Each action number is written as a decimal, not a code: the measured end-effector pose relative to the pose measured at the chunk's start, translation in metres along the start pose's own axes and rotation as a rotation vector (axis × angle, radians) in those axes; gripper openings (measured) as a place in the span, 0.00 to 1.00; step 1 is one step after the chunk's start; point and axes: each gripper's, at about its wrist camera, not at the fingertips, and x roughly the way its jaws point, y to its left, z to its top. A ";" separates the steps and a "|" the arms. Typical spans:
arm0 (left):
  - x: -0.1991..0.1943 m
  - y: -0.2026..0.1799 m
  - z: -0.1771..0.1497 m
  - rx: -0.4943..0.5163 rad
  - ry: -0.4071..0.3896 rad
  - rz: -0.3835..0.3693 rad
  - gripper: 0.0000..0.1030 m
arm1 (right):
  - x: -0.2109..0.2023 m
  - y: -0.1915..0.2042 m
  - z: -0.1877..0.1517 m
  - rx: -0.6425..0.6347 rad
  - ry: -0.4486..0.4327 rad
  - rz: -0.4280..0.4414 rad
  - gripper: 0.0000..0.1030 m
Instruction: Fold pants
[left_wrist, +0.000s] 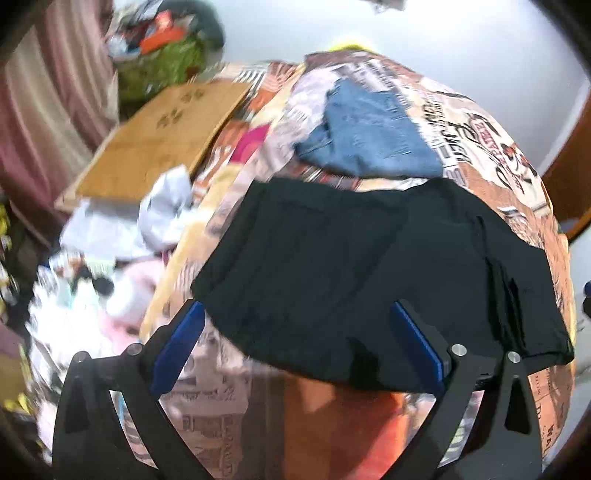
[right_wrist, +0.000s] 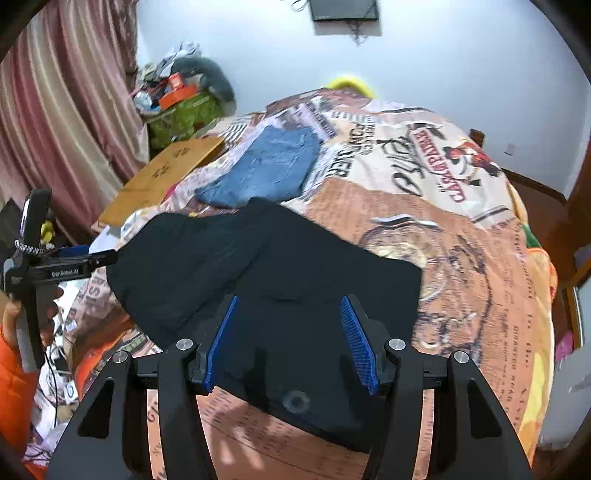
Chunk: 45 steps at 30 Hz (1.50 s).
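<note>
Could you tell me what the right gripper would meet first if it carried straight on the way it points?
Most likely the folded black pants lying on the printed bedspread; the open right gripper points down at them, though the depth is unclear.

A home bedroom: a bed (right_wrist: 461, 236) under a printed quilt, striped pink curtains (right_wrist: 66, 110) at one side, and what looks like a laundry heap (right_wrist: 181, 96) in the corner
</note>
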 end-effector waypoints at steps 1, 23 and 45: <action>0.004 0.008 -0.004 -0.028 0.019 -0.017 0.98 | 0.006 0.004 -0.001 -0.010 0.014 0.000 0.51; 0.092 0.034 -0.014 -0.396 0.299 -0.447 0.99 | 0.061 0.012 -0.020 0.010 0.181 0.068 0.58; 0.015 0.018 0.006 -0.154 -0.027 -0.064 0.16 | 0.051 0.011 -0.022 0.027 0.165 0.061 0.58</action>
